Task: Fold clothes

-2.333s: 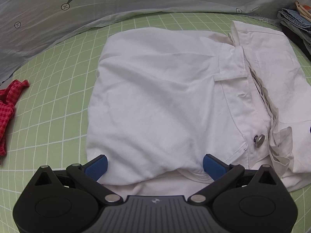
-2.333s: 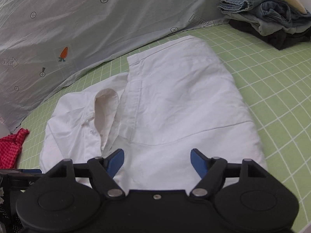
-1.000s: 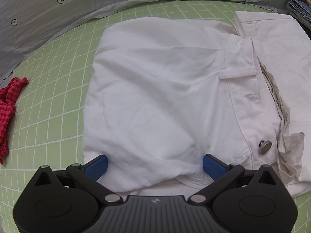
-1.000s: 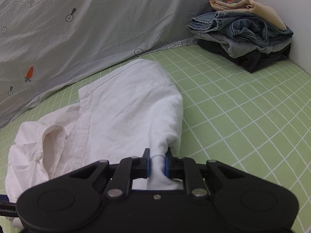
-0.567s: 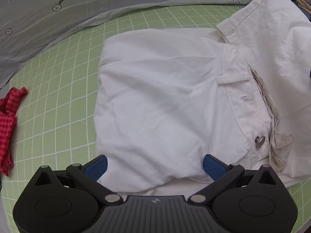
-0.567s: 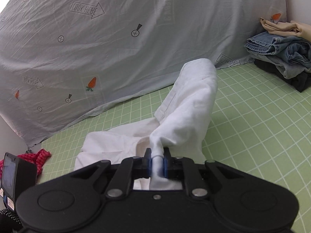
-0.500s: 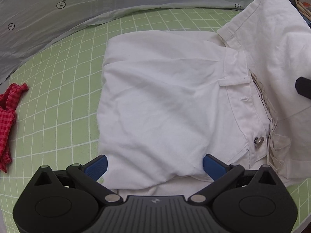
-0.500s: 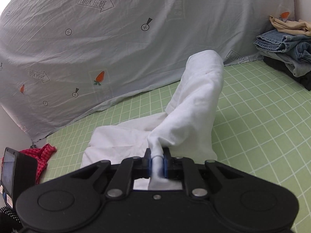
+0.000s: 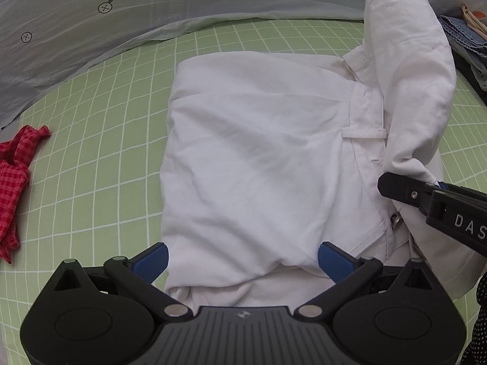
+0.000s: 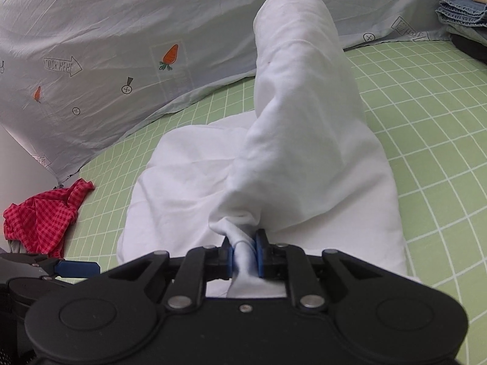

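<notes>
Green checked bedding (image 9: 91, 158) fills the whole scene, with a pale grey sheet (image 10: 121, 45) printed with carrots and arrows hanging along its far edge. Spread across the middle of the bedding are the white trousers (image 9: 258, 158), lying flat on their left half, waistband and metal button (image 9: 396, 219) toward the right.

Now the right gripper (image 10: 244, 257), look at it: jaws pinched narrow on a bunched corner of the white cloth, which is squeezed right between the blue pads (image 10: 260, 255). From that grip the right half of the trousers rises in a tall rolled column, arching up off the bedding and over toward the flat part. In the left wrist view the same gripper (image 9: 438, 186) comes in from the right edge, with the lifted cloth draping down to it.

The left gripper (image 9: 242, 257) hovers at the near edge of the trousers, jaws spread wide, blue fingers (image 9: 150, 258) on either side of the near fold, gripping nothing.

Off near the left edge of the bedding lies a crumpled red checked garment (image 10: 45, 213), well apart from the trousers. A stack of folded denim (image 10: 462, 12) sits at the far right corner.
</notes>
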The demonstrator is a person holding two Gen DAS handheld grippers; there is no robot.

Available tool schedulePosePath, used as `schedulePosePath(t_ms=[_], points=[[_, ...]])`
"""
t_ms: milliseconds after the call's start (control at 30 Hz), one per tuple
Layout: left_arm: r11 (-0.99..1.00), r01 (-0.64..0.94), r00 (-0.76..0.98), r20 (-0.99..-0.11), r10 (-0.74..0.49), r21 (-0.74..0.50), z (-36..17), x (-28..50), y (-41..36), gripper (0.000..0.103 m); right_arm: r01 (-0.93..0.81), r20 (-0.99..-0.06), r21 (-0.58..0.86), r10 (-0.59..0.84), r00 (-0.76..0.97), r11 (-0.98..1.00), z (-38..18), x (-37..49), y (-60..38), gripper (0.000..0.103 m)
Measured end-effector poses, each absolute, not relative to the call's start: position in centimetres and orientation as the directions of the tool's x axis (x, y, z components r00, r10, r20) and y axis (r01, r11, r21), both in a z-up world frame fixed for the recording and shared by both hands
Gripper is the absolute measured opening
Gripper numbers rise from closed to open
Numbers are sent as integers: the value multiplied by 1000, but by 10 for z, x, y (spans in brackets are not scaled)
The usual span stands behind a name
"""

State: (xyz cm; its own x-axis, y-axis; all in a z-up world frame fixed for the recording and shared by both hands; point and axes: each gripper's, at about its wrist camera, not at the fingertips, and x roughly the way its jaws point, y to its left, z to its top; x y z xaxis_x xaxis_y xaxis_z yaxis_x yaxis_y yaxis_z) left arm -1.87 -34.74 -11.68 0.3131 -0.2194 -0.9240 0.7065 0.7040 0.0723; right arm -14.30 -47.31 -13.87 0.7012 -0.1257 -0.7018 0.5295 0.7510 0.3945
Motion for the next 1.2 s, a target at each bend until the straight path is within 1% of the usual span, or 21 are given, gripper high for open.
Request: schedulePosePath(t_ms=[100, 133, 167, 200, 267, 333, 367, 433, 500, 533, 567, 633, 667, 733, 767, 967, 1067, 1200], points=[[712, 697, 326, -922, -209, 85, -116, -23, -349, 103, 517, -691, 409, -115, 714, 752, -134, -146, -475, 18], [711, 697, 329, -922, -205, 90, -117, -23, -350, 103, 512, -684, 423, -107, 721, 748, -132, -148, -477, 21], [710, 698, 333, -921, -203, 96, -116, -24, -352, 103, 506, -674, 443, -97, 732, 740, -130, -150, -479, 28], [709, 698, 337, -920, -200, 102, -116, -26, -353, 103, 499, -658, 476, -82, 748, 724, -128, -154, -483, 32], [705, 700, 350, -915, -202, 112, -112, -30, -354, 103, 478, -613, 561, -50, 789, 676, -125, -165, -493, 52], [701, 703, 366, -907, -209, 121, -108, -33, -356, 103, 444, -537, 667, -27, 843, 598, -122, -181, -506, 62], [700, 703, 373, -903, -213, 125, -105, -34, -357, 103, 421, -489, 724, -23, 872, 546, -122, -190, -514, 65], [701, 701, 385, -896, -220, 129, -100, -35, -360, 103, 349, -364, 843, -45, 930, 409, -127, -213, -531, 71], [703, 699, 394, -890, -227, 130, -95, -36, -364, 103, 279, -265, 931, -89, 960, 235, -140, -235, -549, 69], [703, 700, 395, -889, -232, 127, -94, -36, -366, 103, 252, -237, 958, -115, 965, 136, -152, -244, -556, 64], [703, 700, 396, -887, -237, 125, -92, -36, -368, 103, 248, -239, 967, -140, 961, 54, -163, -252, -561, 57], [698, 707, 394, -884, -252, 116, -89, -37, -375, 103, 308, -314, 950, -172, 934, -61, -182, -263, -568, 47], [693, 712, 391, -883, -259, 113, -88, -38, -377, 103, 343, -357, 934, -180, 917, -101, -190, -268, -570, 45], [680, 726, 381, -883, -273, 103, -87, -43, -384, 103, 430, -448, 893, -179, 876, -132, -202, -274, -570, 44], [674, 733, 372, -884, -284, 92, -86, -45, -387, 103, 459, -478, 877, -173, 861, -142, -206, -277, -570, 44], [632, 774, 318, -879, -356, 24, -79, -59, -401, 103, 606, -614, 789, -137, 777, -101, -212, -280, -574, 44], [612, 791, 312, -869, -383, 14, -75, -64, -406, 102, 624, -630, 777, -130, 766, -83, -213, -281, -575, 44], [596, 801, 269, -855, -444, -58, -66, -65, -407, 102, 632, -635, 772, -124, 762, -67, -214, -281, -575, 43]])
